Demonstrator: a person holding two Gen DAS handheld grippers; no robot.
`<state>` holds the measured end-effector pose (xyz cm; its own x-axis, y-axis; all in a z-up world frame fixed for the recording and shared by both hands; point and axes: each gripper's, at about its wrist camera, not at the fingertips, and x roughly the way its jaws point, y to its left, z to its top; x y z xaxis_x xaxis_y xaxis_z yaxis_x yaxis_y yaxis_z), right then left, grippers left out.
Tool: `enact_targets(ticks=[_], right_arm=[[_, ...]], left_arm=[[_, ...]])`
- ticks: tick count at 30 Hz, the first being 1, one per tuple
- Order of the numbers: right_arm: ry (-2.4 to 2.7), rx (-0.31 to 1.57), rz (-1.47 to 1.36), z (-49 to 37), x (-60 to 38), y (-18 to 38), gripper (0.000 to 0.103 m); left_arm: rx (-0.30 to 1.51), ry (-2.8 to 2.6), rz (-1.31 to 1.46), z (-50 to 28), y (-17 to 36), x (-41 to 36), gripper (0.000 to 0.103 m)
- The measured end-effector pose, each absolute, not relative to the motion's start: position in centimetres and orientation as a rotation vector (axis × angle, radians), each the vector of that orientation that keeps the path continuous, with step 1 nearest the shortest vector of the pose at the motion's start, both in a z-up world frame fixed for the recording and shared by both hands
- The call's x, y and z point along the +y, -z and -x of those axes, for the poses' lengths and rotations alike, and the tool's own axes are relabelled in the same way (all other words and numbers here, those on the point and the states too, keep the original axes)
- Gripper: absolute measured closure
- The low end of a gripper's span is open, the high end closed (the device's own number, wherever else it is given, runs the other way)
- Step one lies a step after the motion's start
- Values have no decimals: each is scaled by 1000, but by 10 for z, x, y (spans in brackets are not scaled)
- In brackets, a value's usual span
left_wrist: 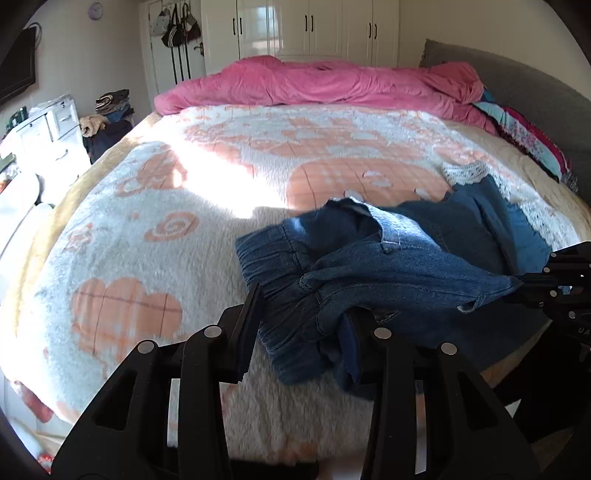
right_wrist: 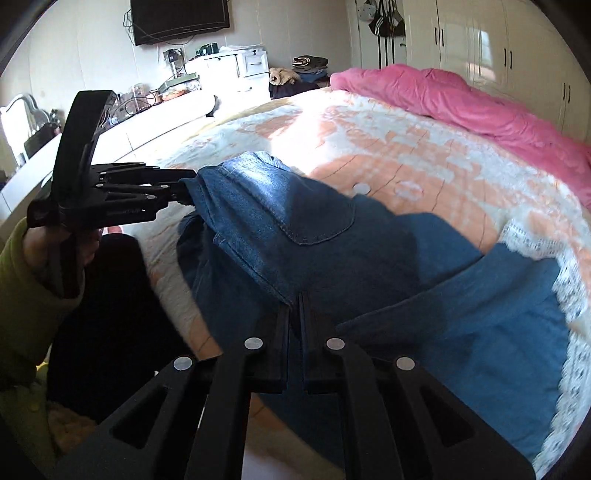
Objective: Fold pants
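Right claw [right_wrist: 294, 314] pinched waist edge of blue denim pants [right_wrist: 295, 221], bunched on fleece-covered bed [left_wrist: 147, 221]; left claw [right_wrist: 184, 192] gripped opposite corner. Best pull apart evenly, keeping waistband taut and level.

Left wrist view: the pants [left_wrist: 388, 266] lie on the blanket [left_wrist: 155, 206] at 4 o'clock of centre, atop the bed [left_wrist: 476, 136]. The left gripper [left_wrist: 306, 325] sits at 6 o'clock, touching the waistband; the right gripper [left_wrist: 532, 284] at 3 o'clock, at the pants' edge. The duvet [left_wrist: 314, 81] lies behind at 12 o'clock, wardrobe [left_wrist: 306, 29] beyond it.
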<state>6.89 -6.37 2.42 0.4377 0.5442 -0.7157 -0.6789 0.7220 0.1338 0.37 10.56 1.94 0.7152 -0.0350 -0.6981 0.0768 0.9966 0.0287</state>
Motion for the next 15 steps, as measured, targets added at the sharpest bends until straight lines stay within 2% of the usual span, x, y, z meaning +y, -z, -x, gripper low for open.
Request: enact_targets(ticks=[3, 6, 15], right_arm=[[-785, 831, 186, -59, -61, -21, 99], [-820, 822, 230, -49, -58, -24, 99], [-866, 914, 240, -34, -48, 4, 96]], left_arm=[[781, 48, -73, 6, -17, 103, 71], [785, 29, -85, 13, -16, 104, 63], [862, 22, -16, 28, -6, 121, 51]])
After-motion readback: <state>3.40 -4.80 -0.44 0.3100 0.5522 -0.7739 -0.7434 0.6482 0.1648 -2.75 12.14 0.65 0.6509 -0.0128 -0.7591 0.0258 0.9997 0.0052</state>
